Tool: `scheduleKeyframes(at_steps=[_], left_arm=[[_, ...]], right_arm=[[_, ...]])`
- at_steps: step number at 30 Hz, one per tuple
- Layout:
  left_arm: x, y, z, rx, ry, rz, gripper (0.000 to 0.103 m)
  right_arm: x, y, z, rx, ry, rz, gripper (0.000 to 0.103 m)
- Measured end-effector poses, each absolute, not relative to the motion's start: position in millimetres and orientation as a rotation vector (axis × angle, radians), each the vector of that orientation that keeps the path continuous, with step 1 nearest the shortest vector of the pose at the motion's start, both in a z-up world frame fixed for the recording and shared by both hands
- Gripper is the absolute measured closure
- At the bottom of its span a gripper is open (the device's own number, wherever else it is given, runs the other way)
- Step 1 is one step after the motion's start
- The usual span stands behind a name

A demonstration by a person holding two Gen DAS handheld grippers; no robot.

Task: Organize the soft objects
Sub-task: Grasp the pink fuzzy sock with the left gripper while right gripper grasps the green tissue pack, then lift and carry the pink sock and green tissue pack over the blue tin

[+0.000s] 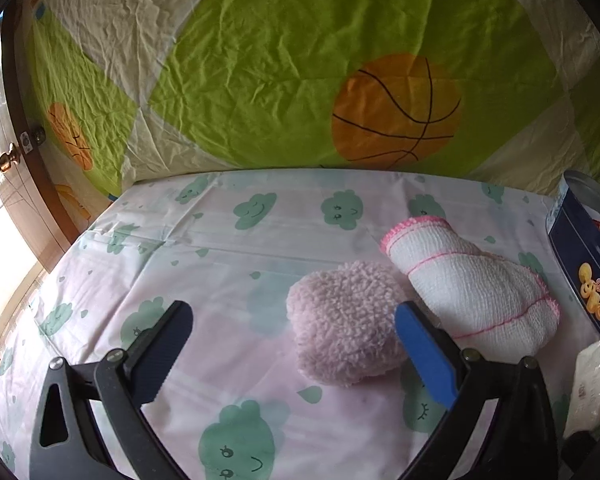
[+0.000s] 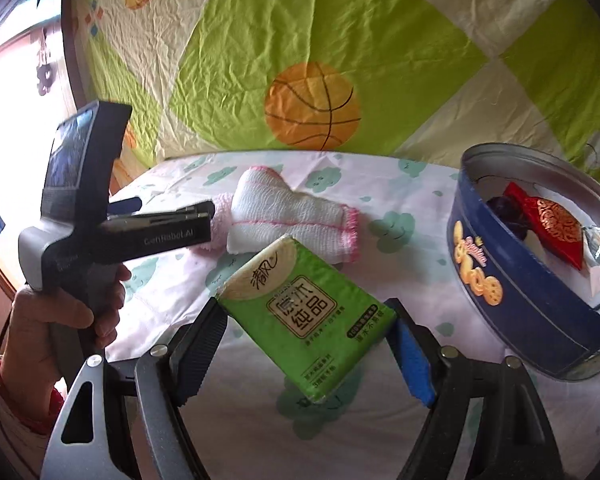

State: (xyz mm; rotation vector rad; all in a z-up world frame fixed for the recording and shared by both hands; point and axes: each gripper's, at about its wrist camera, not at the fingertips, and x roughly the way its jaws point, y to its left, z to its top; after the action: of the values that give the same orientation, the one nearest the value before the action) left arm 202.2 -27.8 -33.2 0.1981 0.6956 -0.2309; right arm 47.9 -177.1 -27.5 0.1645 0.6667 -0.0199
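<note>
While gripping tissue pack, right gripper hovers.

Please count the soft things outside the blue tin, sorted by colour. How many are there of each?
Pink: 1, fluffy pink fleece cloth
White: 1, rolled white gauze cloth with pink edging
Green: 1, green tissue pack, in right gripper
Total: 3

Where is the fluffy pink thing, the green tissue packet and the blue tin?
fluffy pink cloth (image 1: 346,326), left wrist view, middle of its fuzzy top.
green tissue pack (image 2: 306,312), right wrist view, the printed label on its face.
blue tin (image 2: 516,292), right wrist view, its outer blue wall.
</note>
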Motion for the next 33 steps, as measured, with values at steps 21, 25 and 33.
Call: scheduleKeyframes(at_steps=[21, 25, 33], left_arm=[[222, -69, -53, 0.152, 0.858, -0.425, 0.079], [216, -57, -46, 0.095, 0.814, -0.421, 0.083], [195, -19, -25, -0.097, 0.620, -0.348, 0.083]], right_arm=[[44, -205, -23, 0.233, 0.612, -0.107, 0.022], [39, -201, -17, 0.202, 0.571, -0.120, 0.022], [20, -197, 2, 0.150, 0.427, -0.160, 0.022]])
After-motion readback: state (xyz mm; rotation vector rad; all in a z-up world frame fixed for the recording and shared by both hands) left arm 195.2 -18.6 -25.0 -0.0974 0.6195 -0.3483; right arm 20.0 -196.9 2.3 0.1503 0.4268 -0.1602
